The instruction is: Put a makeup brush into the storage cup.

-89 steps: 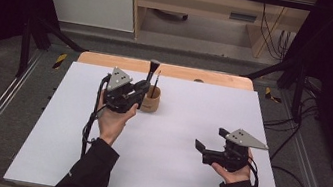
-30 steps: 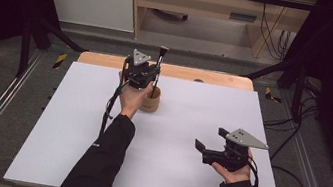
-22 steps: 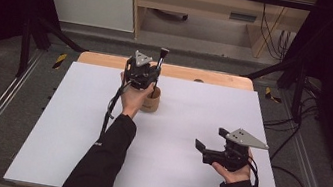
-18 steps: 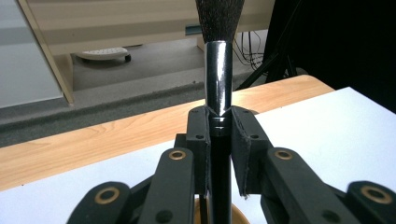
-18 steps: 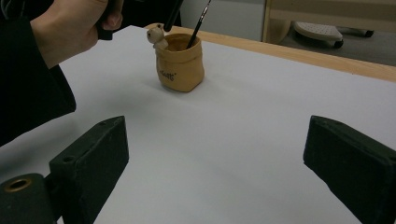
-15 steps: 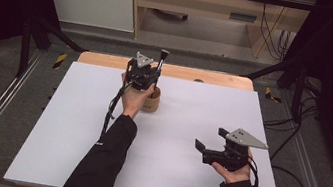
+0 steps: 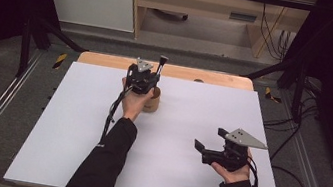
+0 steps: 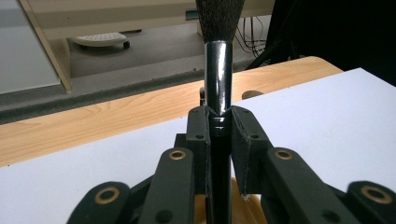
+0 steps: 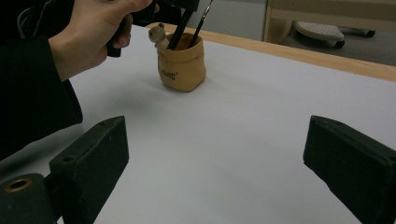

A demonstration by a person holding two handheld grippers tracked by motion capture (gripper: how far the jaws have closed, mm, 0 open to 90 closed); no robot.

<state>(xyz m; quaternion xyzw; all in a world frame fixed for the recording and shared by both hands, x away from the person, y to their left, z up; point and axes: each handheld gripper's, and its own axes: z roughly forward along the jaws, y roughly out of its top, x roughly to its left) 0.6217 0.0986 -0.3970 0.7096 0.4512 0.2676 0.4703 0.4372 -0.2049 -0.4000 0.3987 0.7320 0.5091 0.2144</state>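
Observation:
A tan sack-shaped pot (image 7: 152, 104) (image 9: 181, 63) stands at the far middle of the white sheet (image 7: 73, 124). My left gripper (image 7: 152, 78) (image 8: 219, 128) hangs right above it, shut on a makeup brush (image 7: 161, 64) (image 8: 218, 74) with a black handle, a chrome ferrule and dark bristles pointing up. In the right gripper view the handle's lower end is inside the pot, beside a thin brush (image 9: 201, 21). A small animal figure (image 9: 160, 33) sits on the pot's rim. My right gripper (image 7: 210, 138) (image 9: 217, 140) is held at the near right, open, with nothing between its jaws.
A strip of the wooden tabletop (image 7: 217, 78) shows beyond the sheet's far edge. Yellow-and-black tools (image 7: 60, 60) (image 7: 271, 94) lie on the floor off both far corners. Cables (image 7: 293, 144) run along the right side. Wooden furniture (image 7: 208, 9) stands behind the table.
My left gripper carried the brush from in front of the pot to above it, then sank a little toward it. The right gripper has stayed still.

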